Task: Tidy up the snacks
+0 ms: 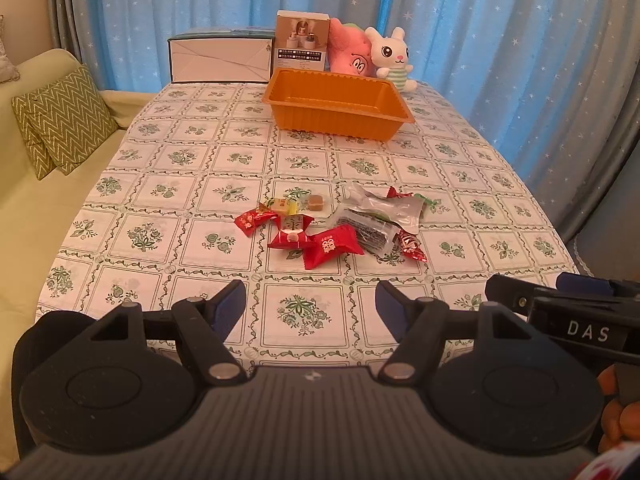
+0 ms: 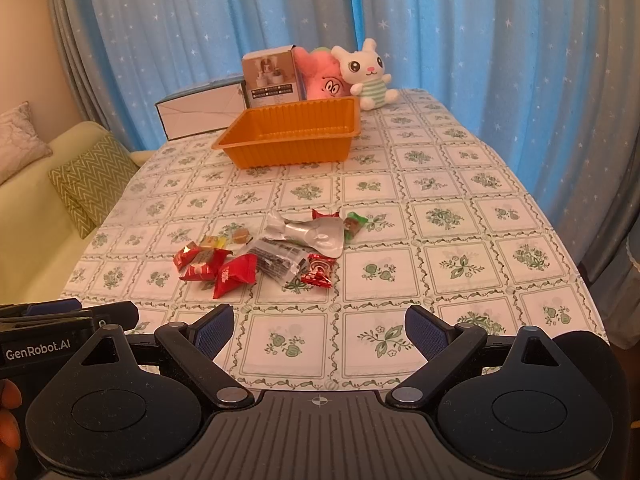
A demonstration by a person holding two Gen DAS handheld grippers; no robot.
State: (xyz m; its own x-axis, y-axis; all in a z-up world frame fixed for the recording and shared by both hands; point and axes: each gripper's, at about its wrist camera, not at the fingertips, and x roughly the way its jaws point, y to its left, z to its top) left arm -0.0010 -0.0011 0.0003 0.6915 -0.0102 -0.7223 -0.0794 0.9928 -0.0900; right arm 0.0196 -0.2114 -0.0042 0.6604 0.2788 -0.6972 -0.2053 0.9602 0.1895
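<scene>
Several wrapped snacks lie in a loose pile [image 1: 336, 224] in the middle of the table: red packets [image 1: 330, 246], a silver foil pouch [image 1: 384, 210], a dark bar in clear wrap [image 1: 370, 234] and small candies [image 1: 316, 202]. The pile also shows in the right wrist view [image 2: 264, 258]. An orange plastic tray [image 1: 340, 102] stands empty further back, also in the right wrist view [image 2: 288, 136]. My left gripper [image 1: 310, 306] is open and empty, near the table's front edge. My right gripper [image 2: 318, 328] is open and empty beside it, to the right.
A white box [image 1: 220, 58], a small carton [image 1: 302, 44], a pink plush [image 1: 352, 52] and a white bunny plush [image 1: 390, 58] stand at the table's far end. A sofa with a green zigzag cushion [image 1: 64, 120] is at the left. Blue star curtains hang behind.
</scene>
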